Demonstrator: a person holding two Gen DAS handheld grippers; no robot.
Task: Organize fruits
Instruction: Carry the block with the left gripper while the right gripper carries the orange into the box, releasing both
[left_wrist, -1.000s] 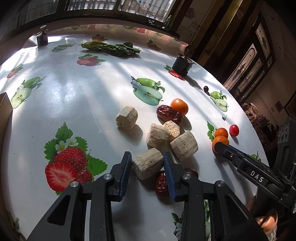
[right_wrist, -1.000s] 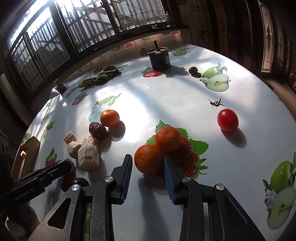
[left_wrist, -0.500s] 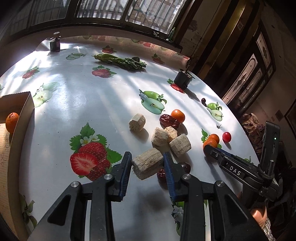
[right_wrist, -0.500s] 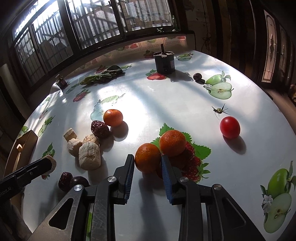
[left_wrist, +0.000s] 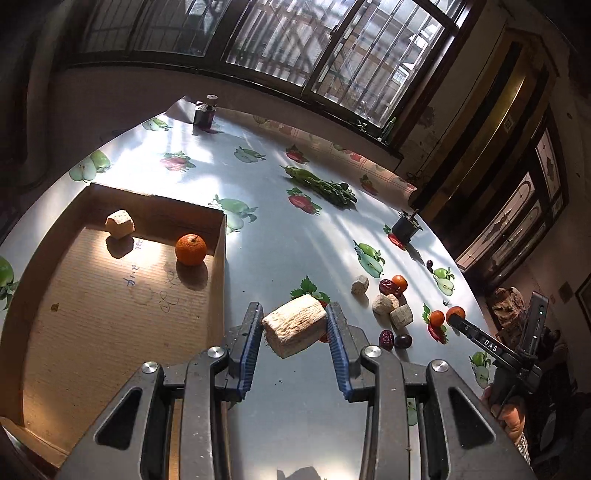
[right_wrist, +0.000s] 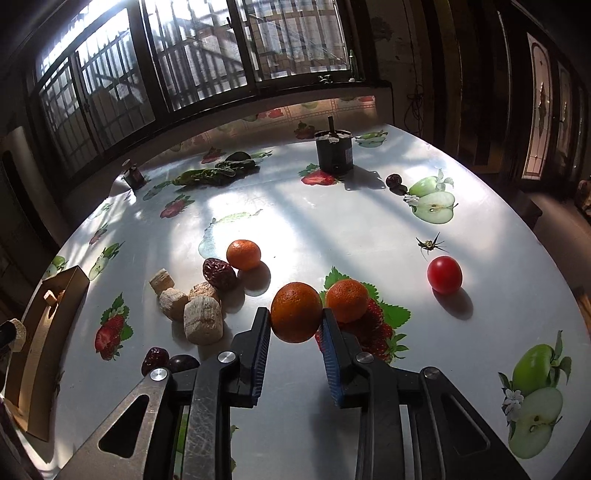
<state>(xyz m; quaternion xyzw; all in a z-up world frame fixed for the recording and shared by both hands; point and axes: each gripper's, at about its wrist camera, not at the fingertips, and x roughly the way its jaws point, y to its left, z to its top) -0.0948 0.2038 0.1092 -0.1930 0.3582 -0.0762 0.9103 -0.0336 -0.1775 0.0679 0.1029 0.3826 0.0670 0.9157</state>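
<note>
Fruits lie in two lots: one orange (left_wrist: 190, 249) and a pale chunk (left_wrist: 120, 223) already in the box (left_wrist: 220, 236), the rest loose on the table (right_wrist: 332, 221). Left gripper (left_wrist: 294, 328) is clamped on a cane piece (left_wrist: 294, 330), held clear of the table beside the box, likely for dropping in. Right gripper (right_wrist: 294, 325) has pinched a mandarin (right_wrist: 296, 312), its twin (right_wrist: 347, 300) just beside.

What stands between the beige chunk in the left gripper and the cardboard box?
Only the box's low right wall lies between the chunk, held in the left gripper, and the box floor. An orange and another chunk sit far inside.
</note>
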